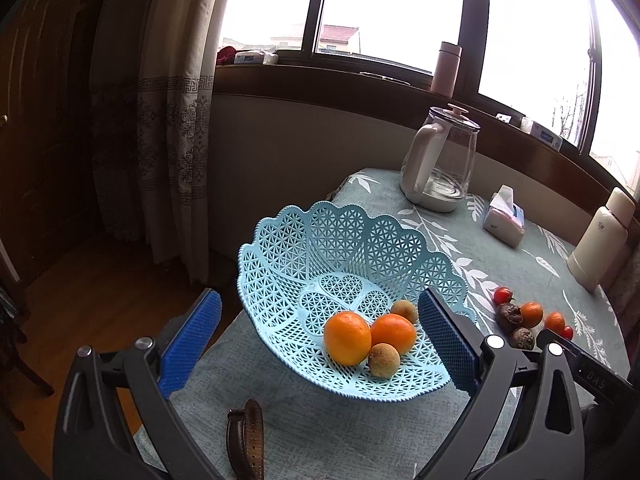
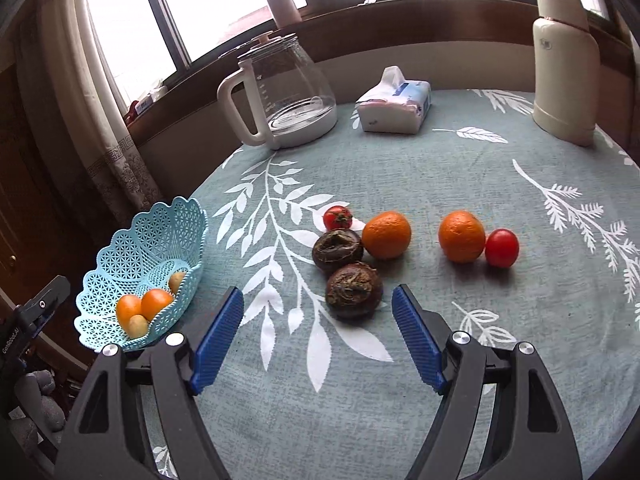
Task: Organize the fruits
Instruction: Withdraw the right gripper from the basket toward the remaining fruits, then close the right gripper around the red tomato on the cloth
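Observation:
A light blue lattice basket (image 1: pixel 340 232) sits near the table's left edge and holds two oranges (image 1: pixel 347 338) and two small tan fruits (image 1: pixel 384 360). My left gripper (image 1: pixel 320 306) is open, with the basket between its blue fingers and nothing gripped. In the right wrist view, two dark brown round fruits (image 2: pixel 353 290), two oranges (image 2: pixel 386 235) and two red tomatoes (image 2: pixel 502 248) lie on the cloth. My right gripper (image 2: pixel 318 296) is open and empty, and the nearer dark fruit lies just ahead of its fingertips. The basket (image 2: pixel 160 224) is at its left.
A glass kettle (image 2: pixel 288 92), a tissue pack (image 2: pixel 394 110) and a cream thermos (image 2: pixel 564 68) stand at the back of the table, below the windowsill. A brown watch strap (image 1: pixel 246 440) lies on the cloth near the left gripper. Beyond the basket the table drops to the floor.

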A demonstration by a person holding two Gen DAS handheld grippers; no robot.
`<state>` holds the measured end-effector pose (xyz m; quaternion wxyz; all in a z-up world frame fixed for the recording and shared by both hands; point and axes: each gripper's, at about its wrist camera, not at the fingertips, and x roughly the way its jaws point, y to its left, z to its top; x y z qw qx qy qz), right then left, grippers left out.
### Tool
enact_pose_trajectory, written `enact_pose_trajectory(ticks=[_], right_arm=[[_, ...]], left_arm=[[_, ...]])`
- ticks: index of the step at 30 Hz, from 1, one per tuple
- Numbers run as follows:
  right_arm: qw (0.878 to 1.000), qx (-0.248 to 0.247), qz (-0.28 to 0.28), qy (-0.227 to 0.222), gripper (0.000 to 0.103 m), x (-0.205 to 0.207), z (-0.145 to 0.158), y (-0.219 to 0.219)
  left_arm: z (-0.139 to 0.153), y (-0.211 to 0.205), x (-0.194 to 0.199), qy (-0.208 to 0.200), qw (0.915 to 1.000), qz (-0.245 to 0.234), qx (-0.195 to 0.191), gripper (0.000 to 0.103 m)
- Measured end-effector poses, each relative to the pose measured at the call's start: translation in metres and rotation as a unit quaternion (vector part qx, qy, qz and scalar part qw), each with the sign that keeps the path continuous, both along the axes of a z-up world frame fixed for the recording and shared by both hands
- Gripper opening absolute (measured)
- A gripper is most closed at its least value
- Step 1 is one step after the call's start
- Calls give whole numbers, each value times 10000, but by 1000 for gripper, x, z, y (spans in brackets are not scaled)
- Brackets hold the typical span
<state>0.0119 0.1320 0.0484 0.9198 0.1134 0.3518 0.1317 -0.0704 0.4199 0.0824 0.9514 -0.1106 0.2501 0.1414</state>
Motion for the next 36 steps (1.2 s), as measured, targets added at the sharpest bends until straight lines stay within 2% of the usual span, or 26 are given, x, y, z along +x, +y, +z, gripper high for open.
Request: enact_pose_trajectory(ticks=[11,20,31,36], right_arm=[[9972,-336,-654,121,75,9,-9,-56],[9934,-541,-967,292,58,26,-17,-93],[9945,-640,-782,262,49,52,-24,-91],[9962,-584,-611,202,38,55,-21,-89]], left_arm=[[-3,-18,2,68,9998,-192,79,100],[-4,-39,5,138,9988,-436,195,100],[-1,-64,7,174,9967,-710,351,100],[-2,-73,11,224,9957,-821,363,100]])
